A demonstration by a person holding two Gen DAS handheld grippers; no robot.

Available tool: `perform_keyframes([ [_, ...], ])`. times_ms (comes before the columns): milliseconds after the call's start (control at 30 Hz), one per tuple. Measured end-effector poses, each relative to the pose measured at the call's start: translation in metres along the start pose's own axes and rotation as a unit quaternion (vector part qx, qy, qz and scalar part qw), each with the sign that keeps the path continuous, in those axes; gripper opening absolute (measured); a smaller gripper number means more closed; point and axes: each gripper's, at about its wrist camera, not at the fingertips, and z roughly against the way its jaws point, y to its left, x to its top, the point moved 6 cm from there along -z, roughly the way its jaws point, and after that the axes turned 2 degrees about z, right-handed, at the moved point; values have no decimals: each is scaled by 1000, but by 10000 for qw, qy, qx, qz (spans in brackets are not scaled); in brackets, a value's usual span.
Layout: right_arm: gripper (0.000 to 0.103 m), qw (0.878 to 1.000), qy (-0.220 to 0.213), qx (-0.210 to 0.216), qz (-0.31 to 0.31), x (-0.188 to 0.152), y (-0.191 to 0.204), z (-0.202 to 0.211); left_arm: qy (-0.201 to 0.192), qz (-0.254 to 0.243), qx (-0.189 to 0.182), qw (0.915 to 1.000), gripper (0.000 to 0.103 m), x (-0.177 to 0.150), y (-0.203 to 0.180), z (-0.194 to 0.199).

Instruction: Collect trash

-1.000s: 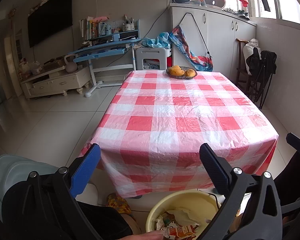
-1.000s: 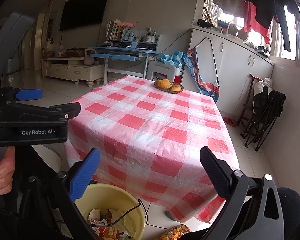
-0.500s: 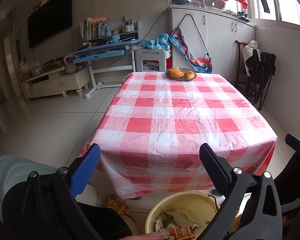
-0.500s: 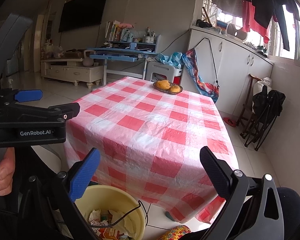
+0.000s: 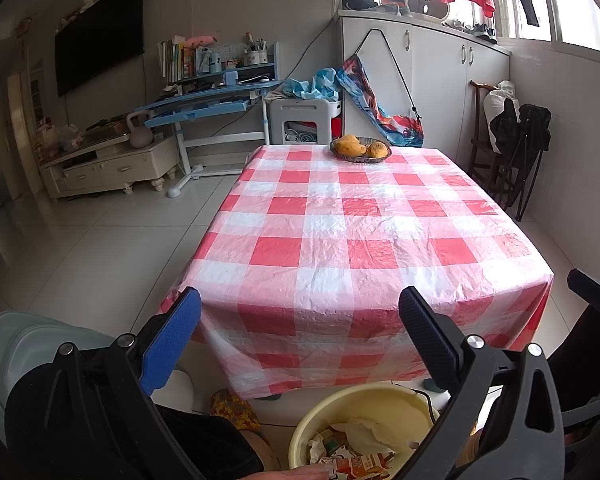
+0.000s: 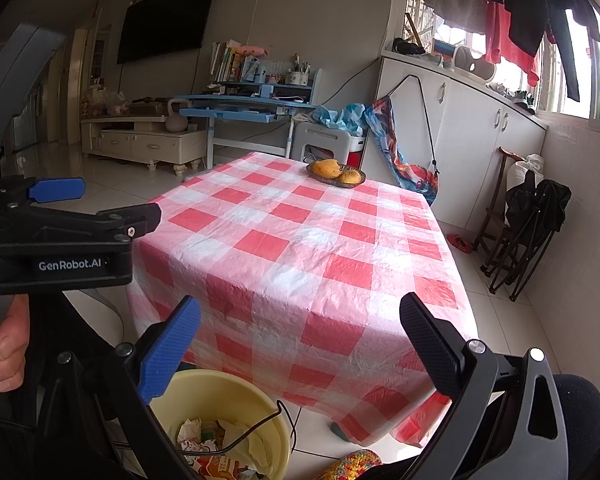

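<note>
White floor tiles (image 5: 100, 248) surround a desk (image 5: 352, 240) covered by a red-and-white checked cloth.

Left wrist view: the left hand-held gripper (image 5: 300, 344) is held in front of the near edge of the desk, with its blue and black fingers spread wide apart and nothing between them. A yellow bucket (image 5: 364, 404) stands on the floor below the gripper, just in front of the hanging cloth. Crumpled trash (image 5: 356, 444), including white paper and an orange printed wrapper, lies inside the bucket. A basket of fruit (image 5: 360, 148) sits at the far edge of the desk.

Right wrist view: the right hand-held gripper (image 6: 300, 344) is held off the near corner of the desk, fingers likewise wide apart and empty. The left hand-held gripper appears at the left edge of this view, gripped by a hand (image 6: 4, 344). The yellow bucket (image 6: 236, 400) stands at lower left beside the desk, holding the same trash (image 6: 216, 448). A thin black cable (image 6: 276, 412) crosses its rim. The basket of fruit (image 6: 336, 174) remains far from both grippers.
</note>
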Motion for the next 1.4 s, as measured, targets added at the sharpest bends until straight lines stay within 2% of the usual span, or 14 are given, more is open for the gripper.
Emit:
perform_keyframes([
  [1400, 95, 10000, 7, 12, 45, -2, 2, -2, -9, -5, 4, 10000, 96, 0, 0, 0],
])
